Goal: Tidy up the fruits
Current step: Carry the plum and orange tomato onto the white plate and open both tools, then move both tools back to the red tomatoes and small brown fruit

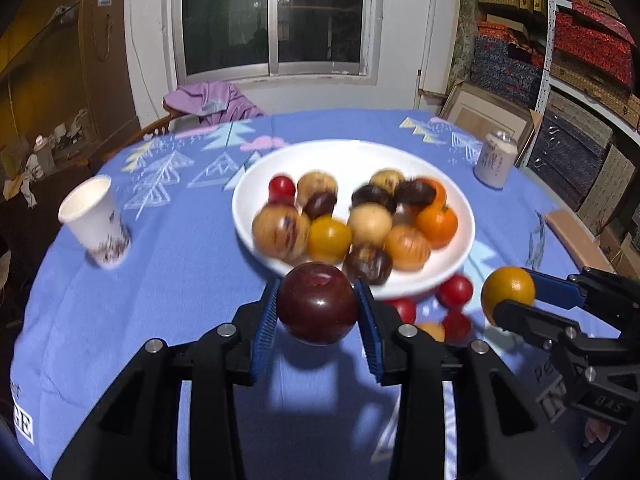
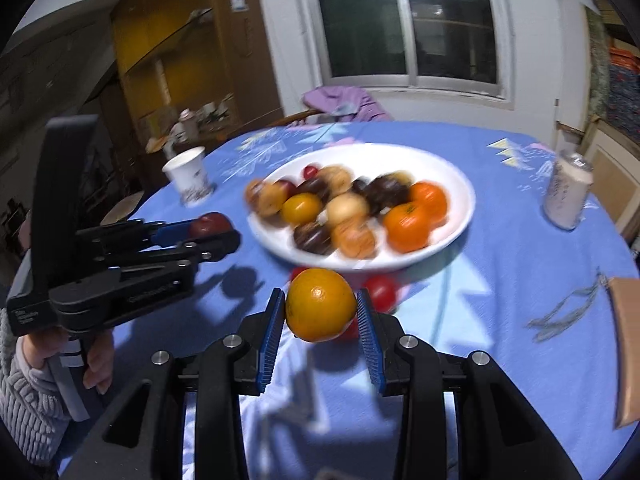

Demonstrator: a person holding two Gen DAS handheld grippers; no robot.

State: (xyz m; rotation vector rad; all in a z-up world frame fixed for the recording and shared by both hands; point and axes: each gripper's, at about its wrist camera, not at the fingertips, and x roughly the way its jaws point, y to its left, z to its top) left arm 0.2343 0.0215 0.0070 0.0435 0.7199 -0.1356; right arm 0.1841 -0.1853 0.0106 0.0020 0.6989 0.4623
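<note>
Both claws are carrying fruit clear of the surface: the left claw (image 1: pixel 316 304) is clamping its blue pads on a dark red plum (image 1: pixel 318 303), and the right claw (image 2: pixel 320 310) is gripping a yellow-orange citrus (image 2: pixel 321 305), each lifted just short of the near rim of the white plate (image 1: pixel 466 216). That plate, sitting mid-surface, is already holding a heap of mixed fruit. By the look of it most of the job is done, though several small red fruits (image 1: pixel 455 290) are lying on the blue cloth (image 1: pixel 168 280) by the plate's near edge, waiting to be gathered.

Motion is blurring the fruits (image 1: pixel 352 224) in the white bowl (image 1: pixel 460 216), so their kinds are staying unclear. Near the tabletop's (image 1: pixel 180 280) front edge, the left hand-held gripper (image 1: pixel 318 304) is hiding part of the small red fruits (image 1: pixel 454 290).
</note>
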